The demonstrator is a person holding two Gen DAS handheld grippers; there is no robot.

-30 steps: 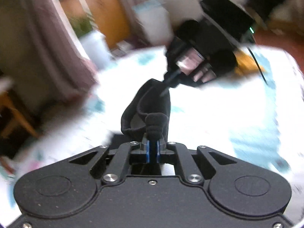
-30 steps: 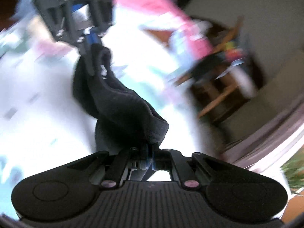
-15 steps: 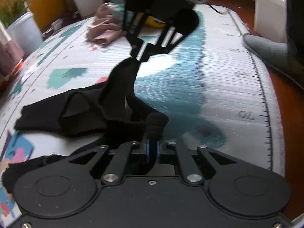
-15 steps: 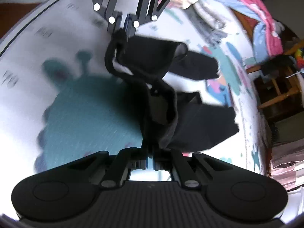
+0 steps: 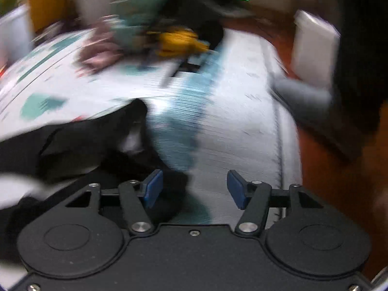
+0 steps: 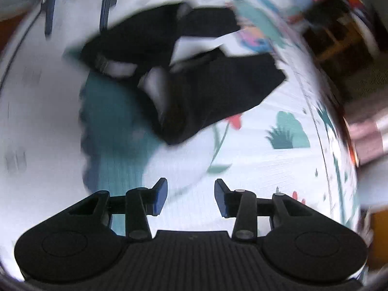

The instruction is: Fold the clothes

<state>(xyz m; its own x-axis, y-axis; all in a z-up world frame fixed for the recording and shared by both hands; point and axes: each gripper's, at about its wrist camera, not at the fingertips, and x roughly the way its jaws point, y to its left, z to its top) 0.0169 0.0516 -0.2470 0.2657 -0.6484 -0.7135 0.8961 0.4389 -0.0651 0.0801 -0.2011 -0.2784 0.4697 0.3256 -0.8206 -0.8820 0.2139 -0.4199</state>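
A black garment (image 6: 194, 84) lies crumpled on the white play mat (image 6: 254, 165), with lighter inner folds showing. My right gripper (image 6: 191, 197) hangs over bare mat short of the garment; its jaws are opening and nothing is between them. My left gripper (image 5: 194, 189) is opening too. A fold of the black garment (image 5: 84, 140) lies beside and under its left pad (image 5: 151, 189), and no pad presses on it. In the right wrist view the left gripper (image 6: 76, 12) shows at the garment's far side, its fingers apart.
At the mat's far end lies a blurred pile of clothes (image 5: 150, 41) in pink, green and yellow. A white bin (image 5: 312, 48) and a grey object (image 5: 300, 94) sit on the wooden floor (image 5: 339, 181) to the right. A wooden chair (image 6: 334, 29) stands past the mat.
Both grippers held the black garment raised between them, then lowered it to the mat. Now both have opened and let go, and the garment lies on the mat.
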